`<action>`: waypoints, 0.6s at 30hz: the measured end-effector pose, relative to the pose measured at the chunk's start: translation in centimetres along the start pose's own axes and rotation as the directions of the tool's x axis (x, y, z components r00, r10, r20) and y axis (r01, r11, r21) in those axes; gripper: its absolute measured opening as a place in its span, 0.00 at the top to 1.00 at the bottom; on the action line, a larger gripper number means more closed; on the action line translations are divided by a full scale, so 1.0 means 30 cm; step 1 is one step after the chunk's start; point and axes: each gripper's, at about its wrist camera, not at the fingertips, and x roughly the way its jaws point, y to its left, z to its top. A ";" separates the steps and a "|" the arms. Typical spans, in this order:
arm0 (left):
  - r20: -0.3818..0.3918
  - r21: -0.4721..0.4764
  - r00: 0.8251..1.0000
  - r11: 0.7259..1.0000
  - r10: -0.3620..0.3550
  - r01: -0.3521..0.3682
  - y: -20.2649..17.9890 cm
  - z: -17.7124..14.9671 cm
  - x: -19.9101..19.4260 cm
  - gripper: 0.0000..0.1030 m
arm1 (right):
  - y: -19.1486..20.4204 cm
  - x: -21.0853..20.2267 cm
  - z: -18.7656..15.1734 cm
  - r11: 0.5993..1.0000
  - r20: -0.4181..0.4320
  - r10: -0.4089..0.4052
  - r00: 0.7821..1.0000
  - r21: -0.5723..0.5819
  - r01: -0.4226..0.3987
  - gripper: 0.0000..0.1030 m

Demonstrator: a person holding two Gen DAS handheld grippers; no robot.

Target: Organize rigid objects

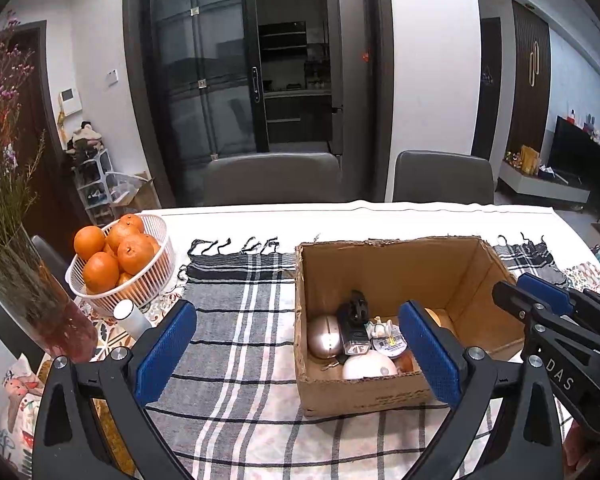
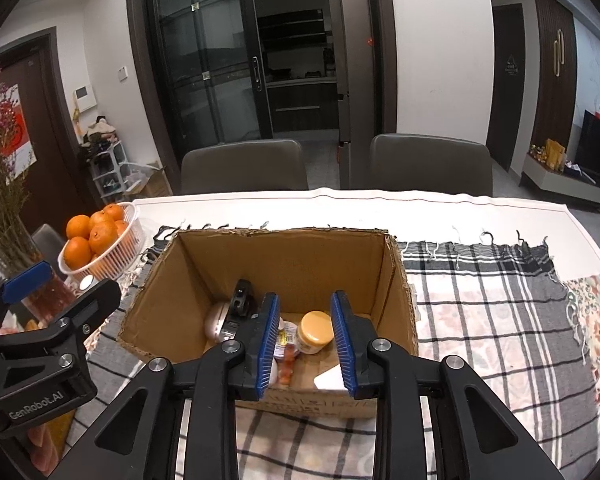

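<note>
An open cardboard box (image 1: pixel 380 396) (image 2: pixel 284 256) stands on the checked cloth. Inside lie a silver egg-shaped object (image 1: pixel 324 336), a black gadget (image 1: pixel 354 312), a white rounded object (image 1: pixel 366 364) and a small jar with a yellow lid (image 2: pixel 315 330). My right gripper (image 2: pixel 305 296) hovers over the box's near wall, its jaws a little apart, nothing pressed between them; the jar shows through the gap, down in the box. My left gripper (image 1: pixel 296 312) stands wide open and holds nothing, at the box's left side. A white cylinder (image 1: pixel 130 316) stands by the fruit basket.
A white basket of oranges (image 1: pixel 120 256) sits at the table's left, with a glass vase of dried flowers (image 1: pixel 40 304) nearer the corner. Two grey chairs (image 2: pixel 240 164) stand behind the far edge. The checked cloth (image 2: pixel 480 304) extends right of the box.
</note>
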 end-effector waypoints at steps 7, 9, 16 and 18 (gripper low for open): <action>0.025 -0.012 1.000 1.000 -0.014 0.014 0.022 -0.019 -0.081 0.00 | 0.019 -0.096 -0.026 0.999 0.060 -0.043 0.997 0.015 0.043 0.66; 0.035 -0.018 0.999 1.000 -0.024 0.024 0.029 -0.025 -0.114 0.00 | 0.024 -0.135 -0.034 0.998 0.081 -0.054 0.995 0.027 0.052 0.65; 0.085 -0.025 0.996 0.999 -0.034 0.036 0.046 -0.061 -0.249 0.00 | 0.038 -0.270 -0.072 0.996 0.128 -0.082 0.988 0.055 0.076 0.57; 0.108 -0.015 0.994 0.999 -0.026 0.028 0.046 -0.078 -0.295 0.00 | 0.041 -0.313 -0.087 0.994 0.140 -0.096 0.985 0.060 0.088 0.54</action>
